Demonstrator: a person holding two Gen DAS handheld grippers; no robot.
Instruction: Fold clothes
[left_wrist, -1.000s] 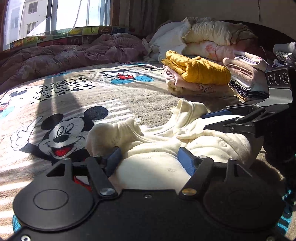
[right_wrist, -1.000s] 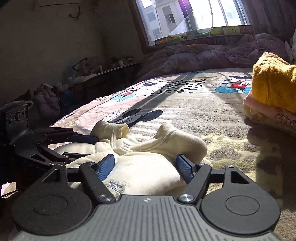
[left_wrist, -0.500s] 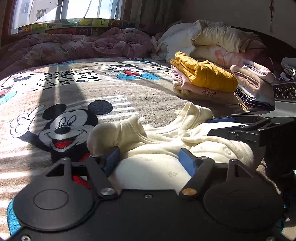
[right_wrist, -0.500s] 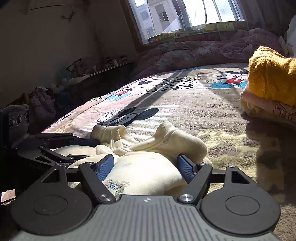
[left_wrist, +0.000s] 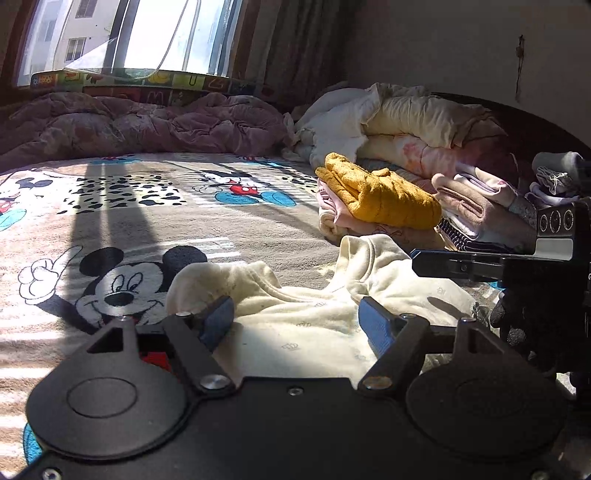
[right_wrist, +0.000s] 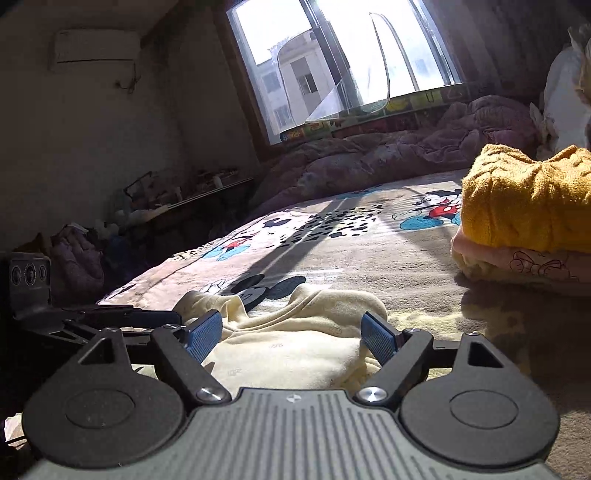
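A cream baby garment (left_wrist: 314, 314) lies crumpled on the cartoon-mouse blanket (left_wrist: 147, 221), its sleeves bunched up at the far side. My left gripper (left_wrist: 297, 321) is open just over its near edge, blue pads spread wide, nothing between them. The right gripper (left_wrist: 461, 264) shows at the right edge of the left wrist view, held by a black-gloved hand (left_wrist: 517, 328). In the right wrist view the same cream garment (right_wrist: 291, 343) lies under my open right gripper (right_wrist: 291, 332), and the left gripper (right_wrist: 110, 317) reaches in from the left.
A folded stack topped by a mustard sweater (left_wrist: 376, 194) sits to the right, with further folded clothes (left_wrist: 480, 206) and rolled quilts (left_wrist: 406, 122) behind. A purple duvet (left_wrist: 129, 122) lines the window side. In the right wrist view the mustard sweater (right_wrist: 528, 199) is close on the right; a cluttered desk (right_wrist: 177, 199) stands left.
Both grippers have lifted and pulled back slightly, staying open over the garment. The views tilt upward, showing more window and wall. The garment lies flatter.
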